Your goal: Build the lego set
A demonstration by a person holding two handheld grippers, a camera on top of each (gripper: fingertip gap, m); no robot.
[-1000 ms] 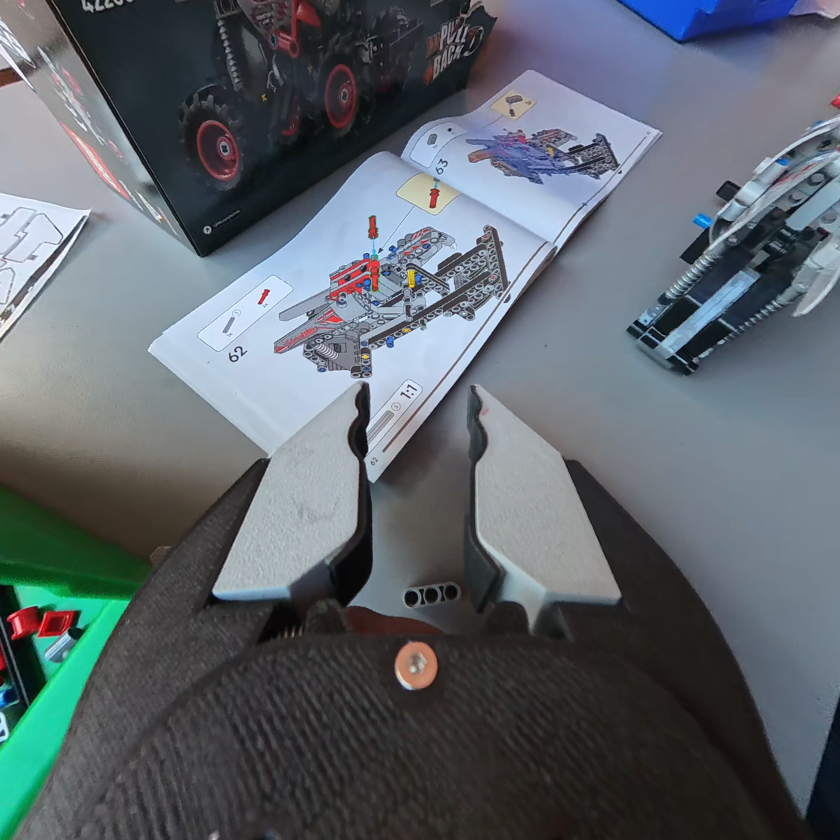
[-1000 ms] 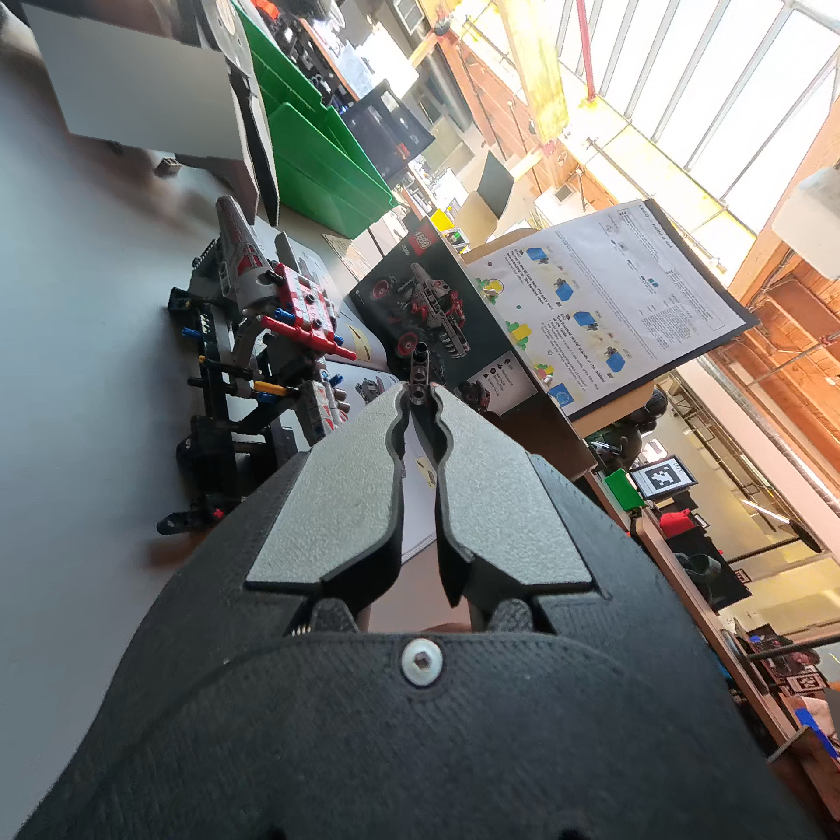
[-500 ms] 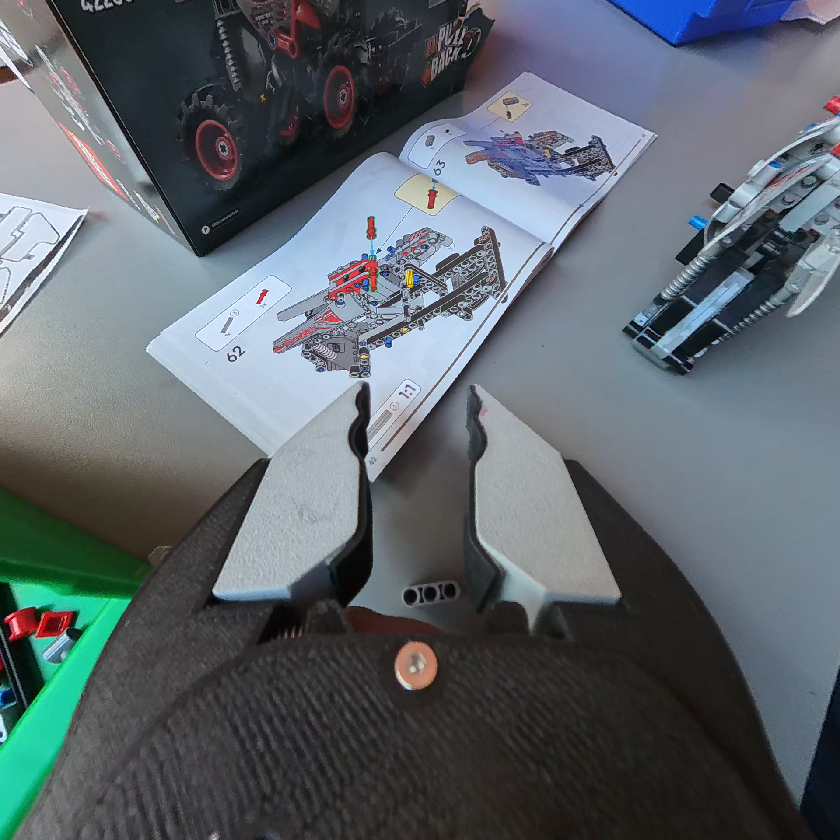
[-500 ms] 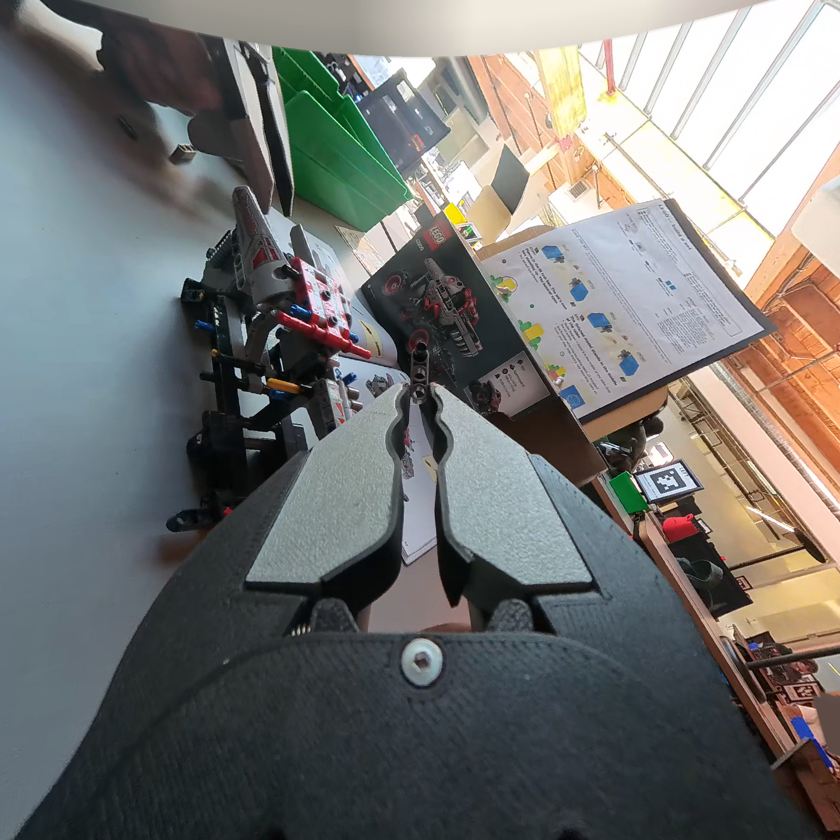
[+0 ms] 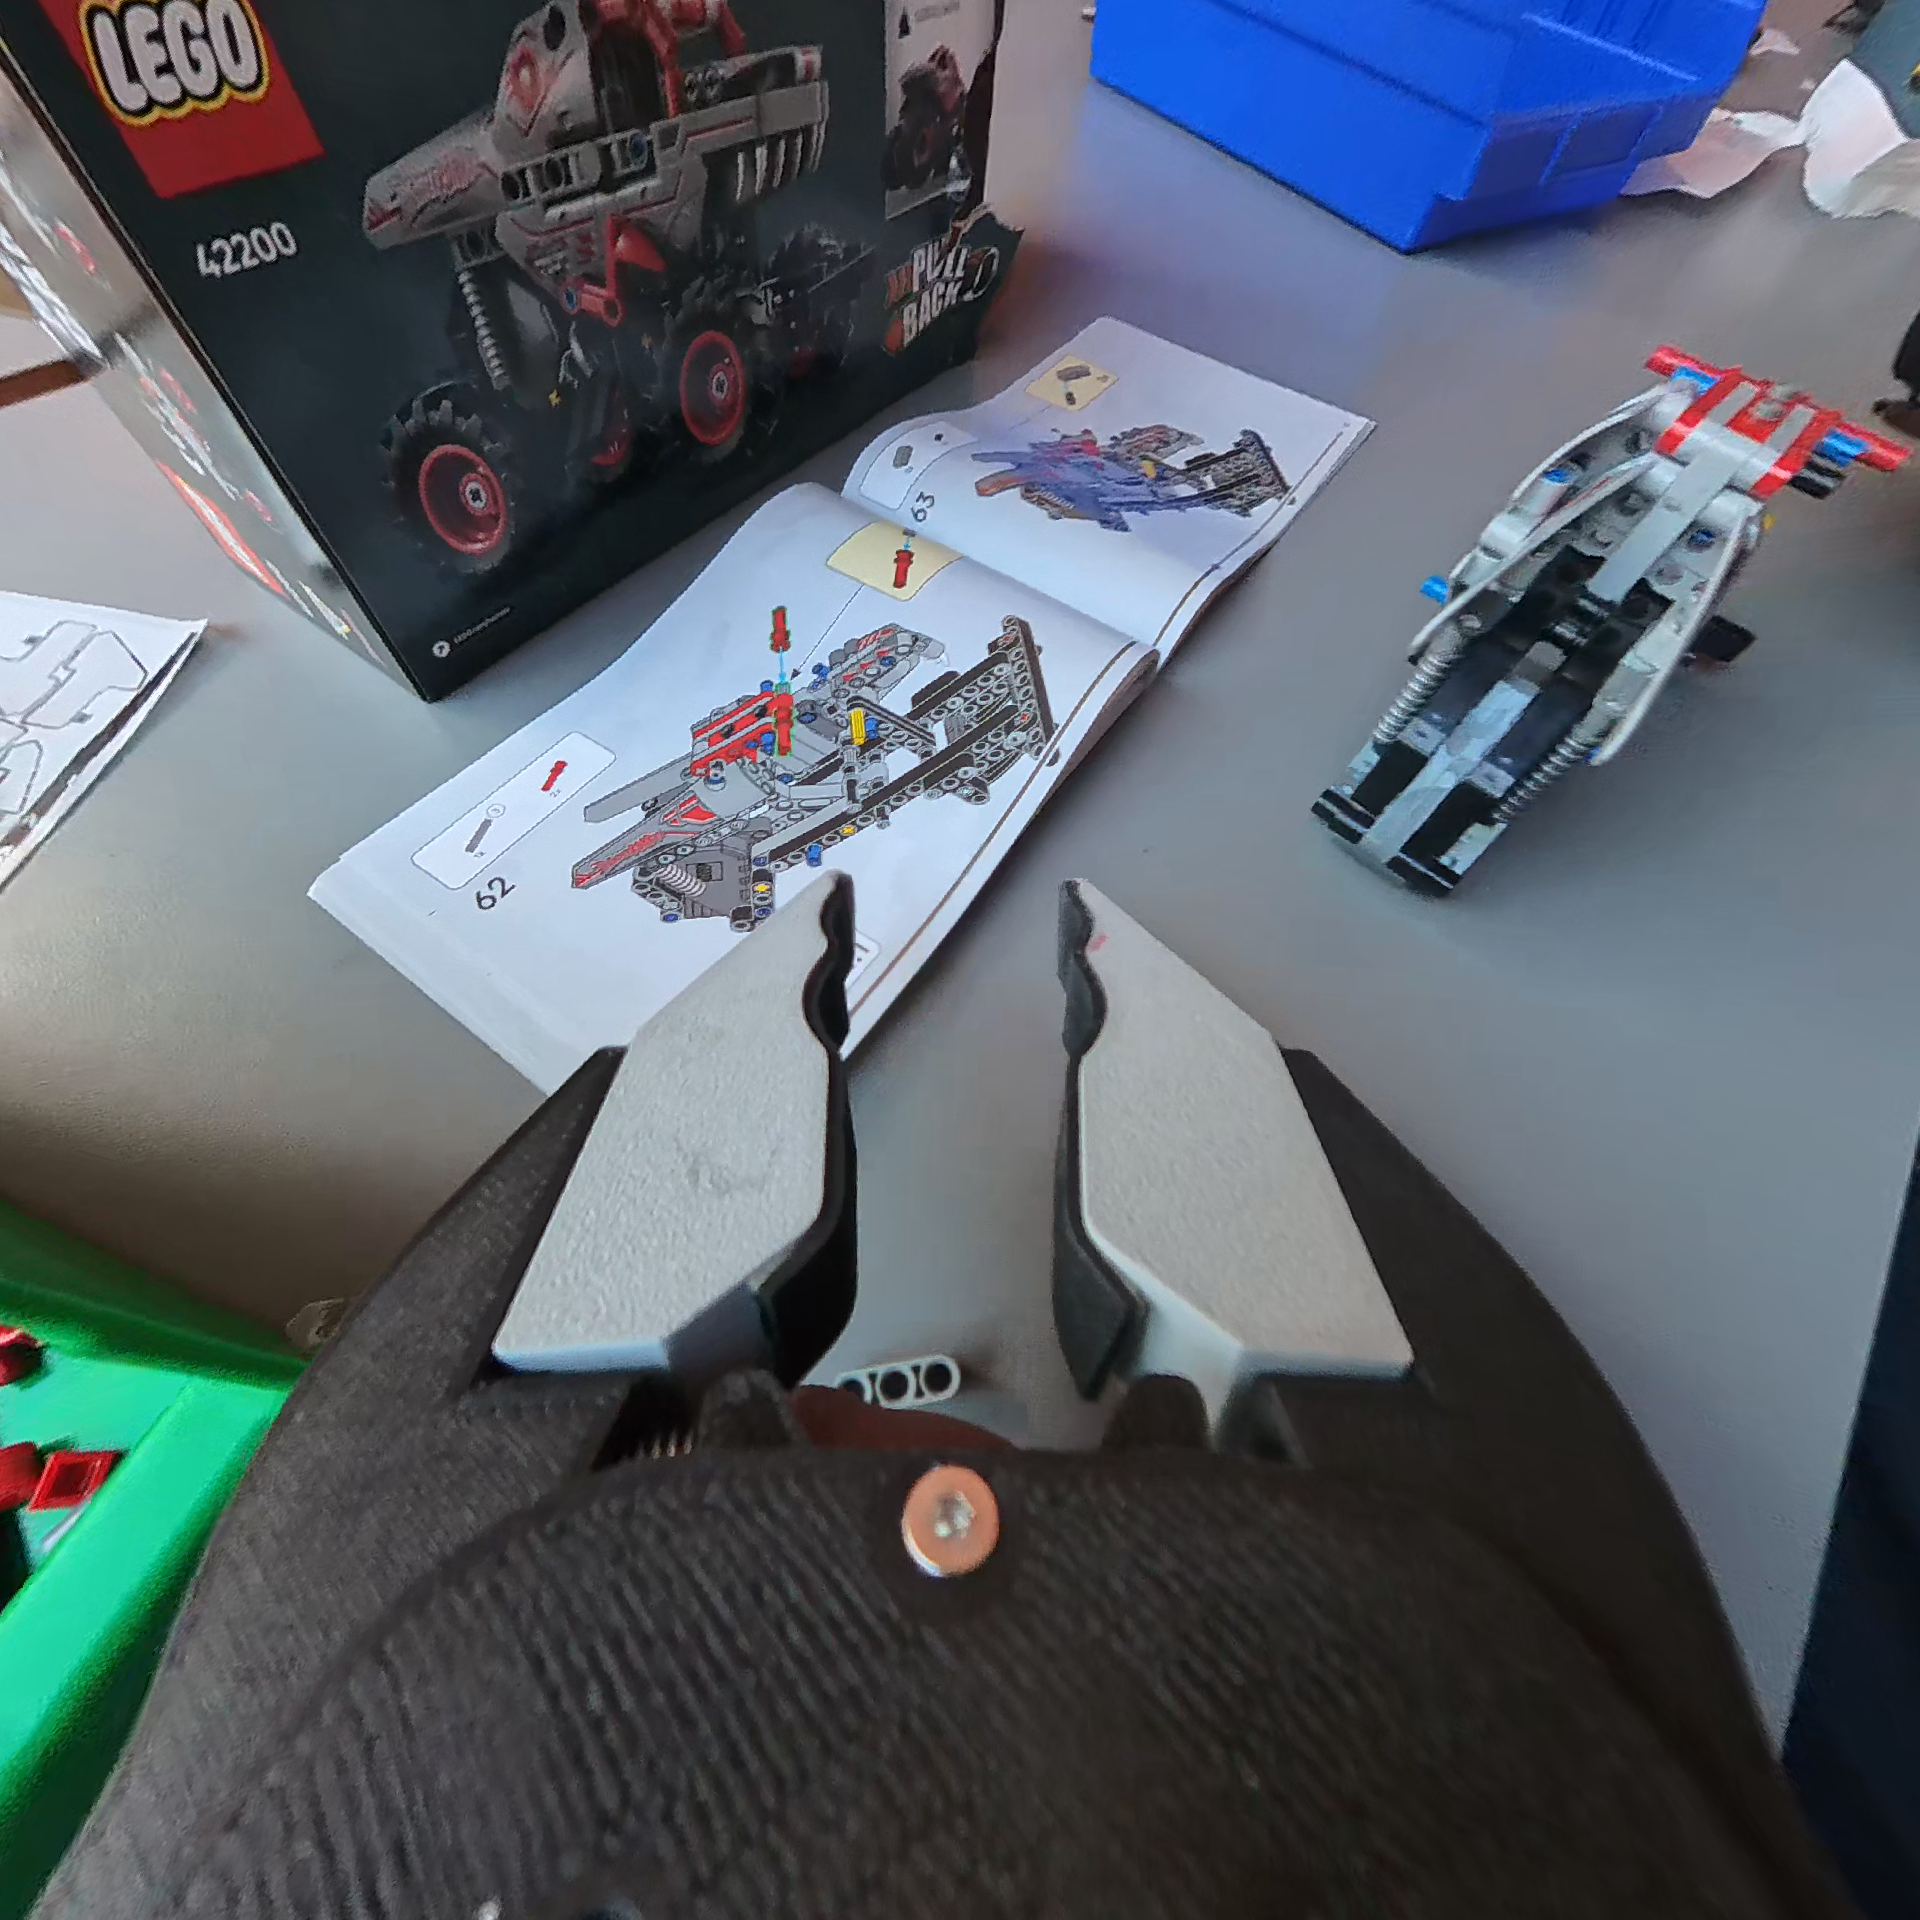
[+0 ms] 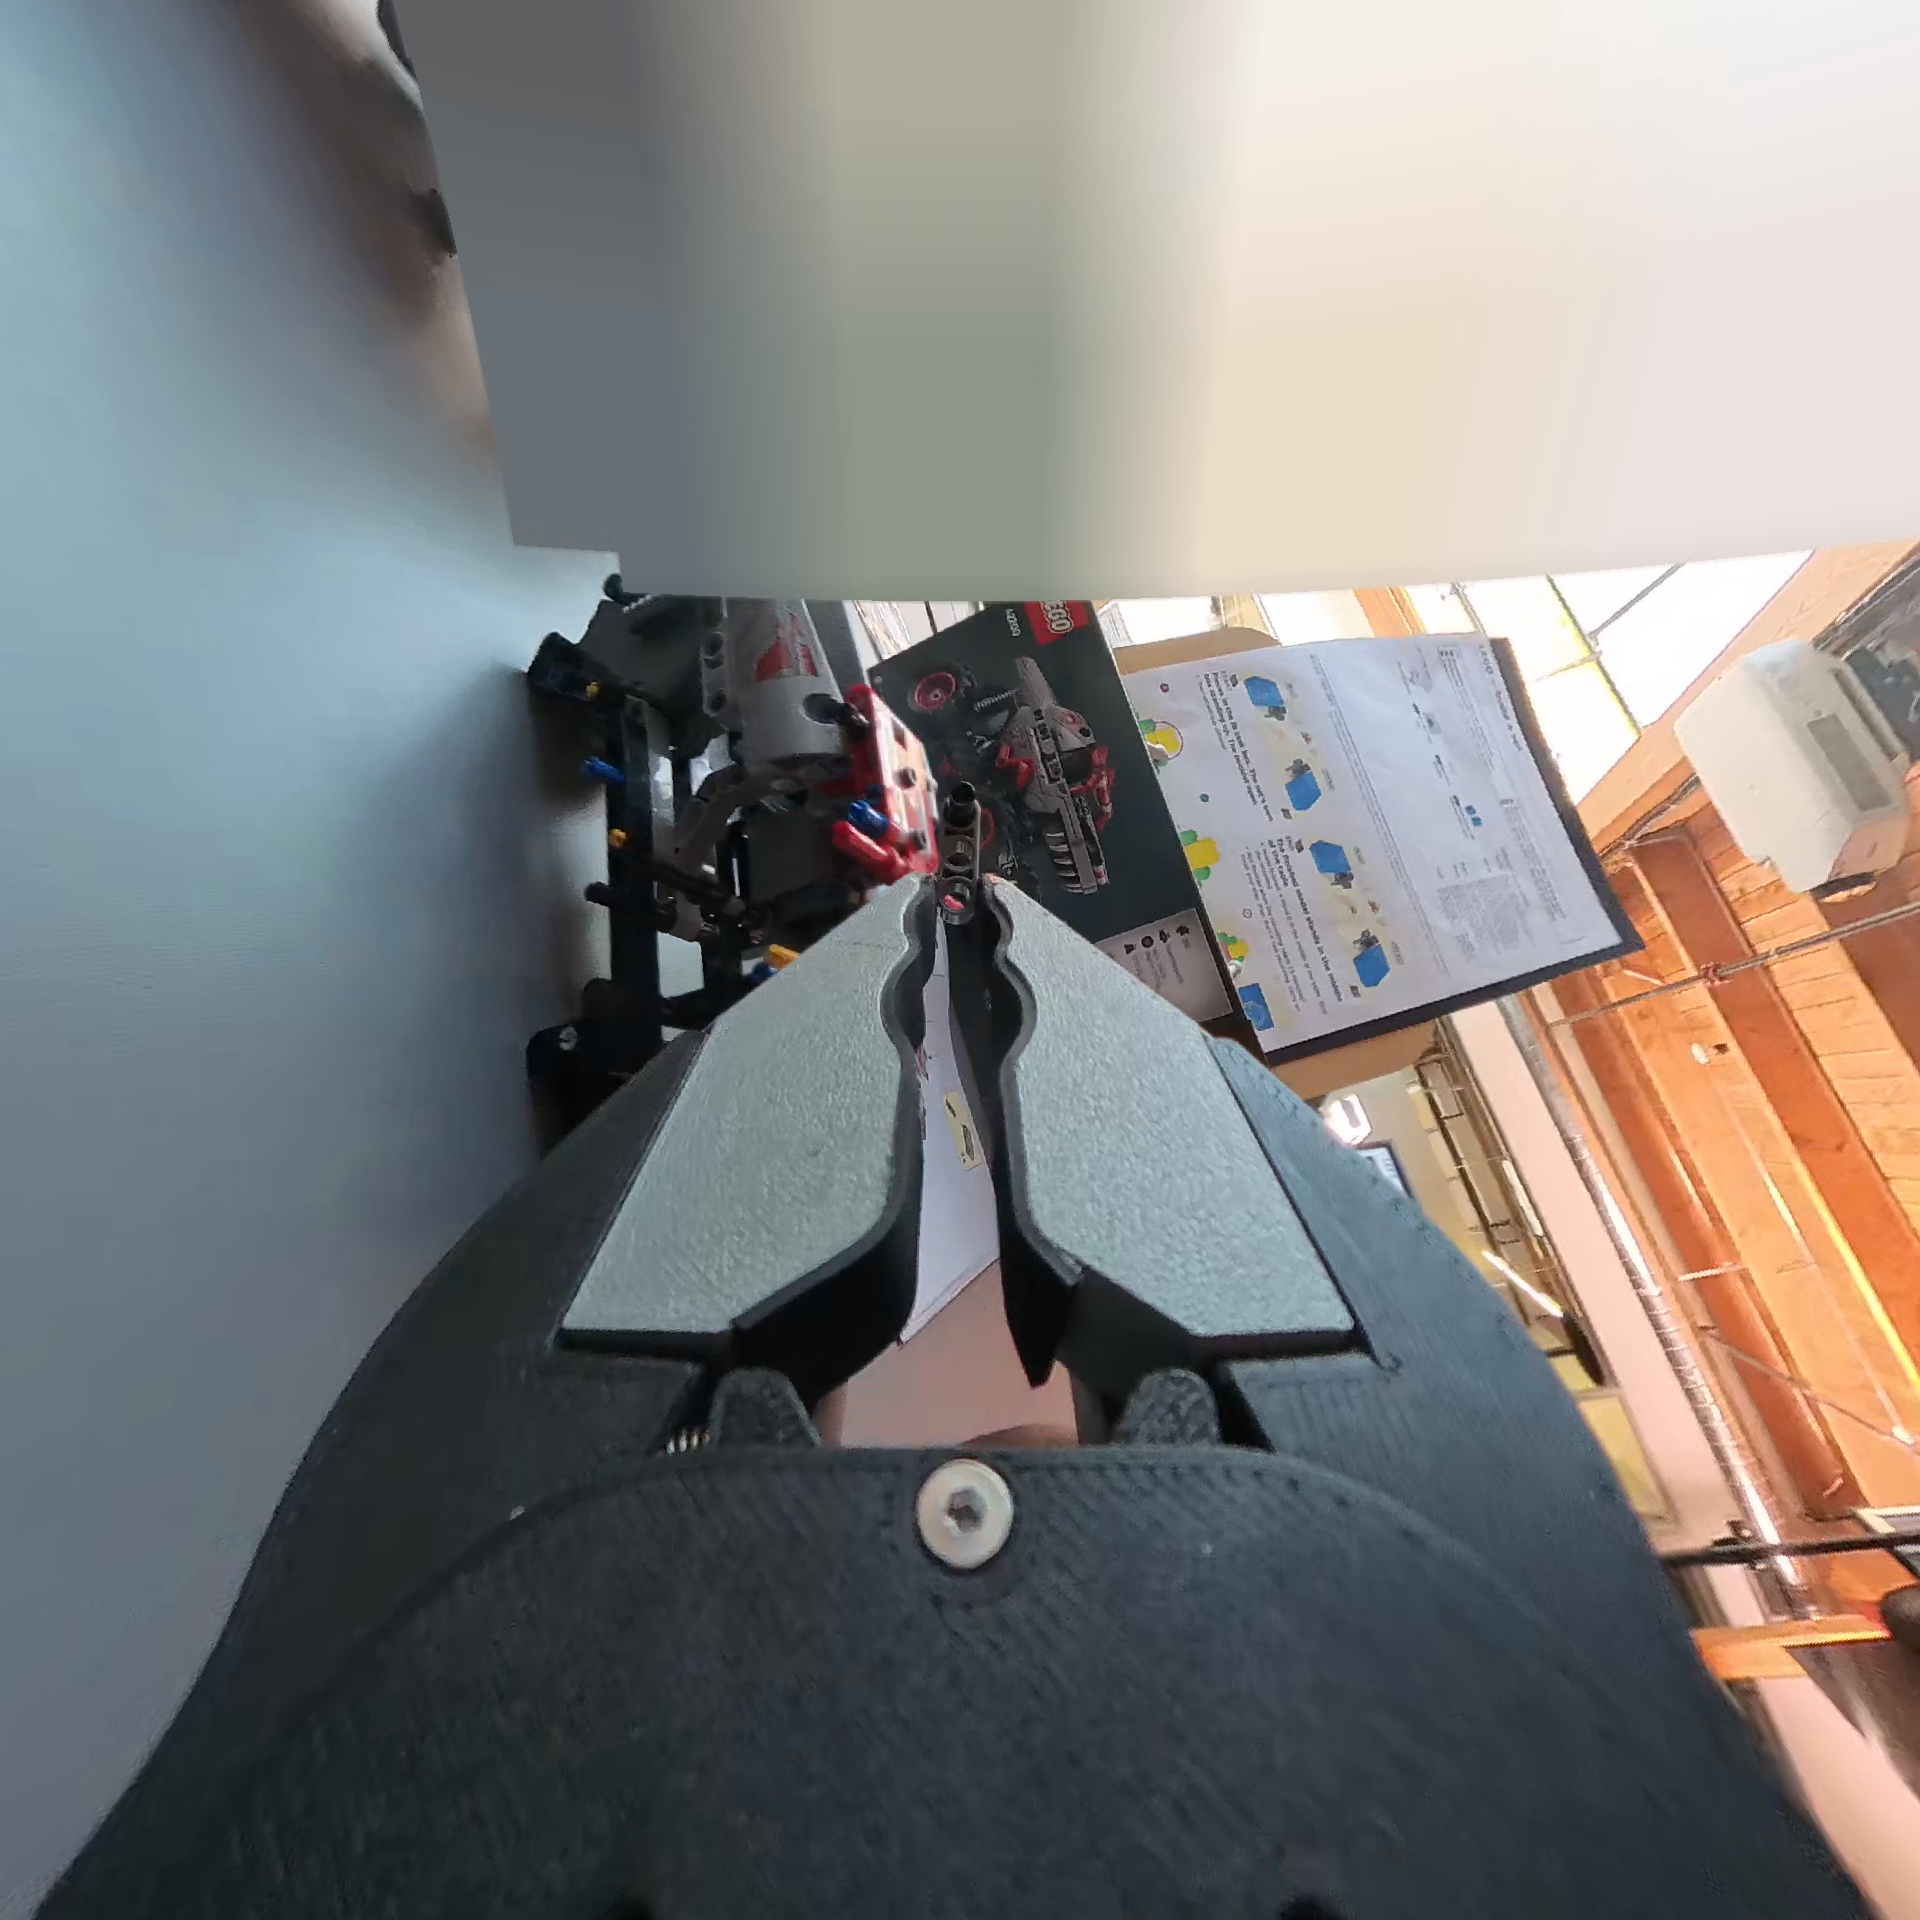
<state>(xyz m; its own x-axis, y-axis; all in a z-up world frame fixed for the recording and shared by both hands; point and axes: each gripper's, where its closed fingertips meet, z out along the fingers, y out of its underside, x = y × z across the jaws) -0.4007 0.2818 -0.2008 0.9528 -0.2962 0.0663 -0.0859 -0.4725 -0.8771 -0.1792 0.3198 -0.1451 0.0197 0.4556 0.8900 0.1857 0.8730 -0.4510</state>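
While my left hand-held gripper (image 5: 956, 904) hangs over the grey surface (image 5: 1455, 1143) with its jaws spread wide and nothing between them, a small grey three-hole beam (image 5: 899, 1384) lies on the surface right under its base, probably set there within reach for a later step. Just beyond the fingertips, the open instruction booklet (image 5: 831, 707) lies flat, so I can check the step. I use it as my landmark. To its left, the green parts bin (image 5: 114, 1538) holds red pieces near me, and the black set box (image 5: 499, 312) stands behind the booklet. To the booklet's right, well apart, sits the half-built truck chassis (image 5: 1579, 644), with a blue bin (image 5: 1403, 114) beyond.

My right hand-held gripper (image 6: 958, 894) is nearly closed, pinching a short dark pin-and-beam piece (image 6: 961, 842) at its very tips so that most of it sticks out free. It is close beside the chassis's red section (image 6: 894, 790); I judge it is lined up for pressing in there.
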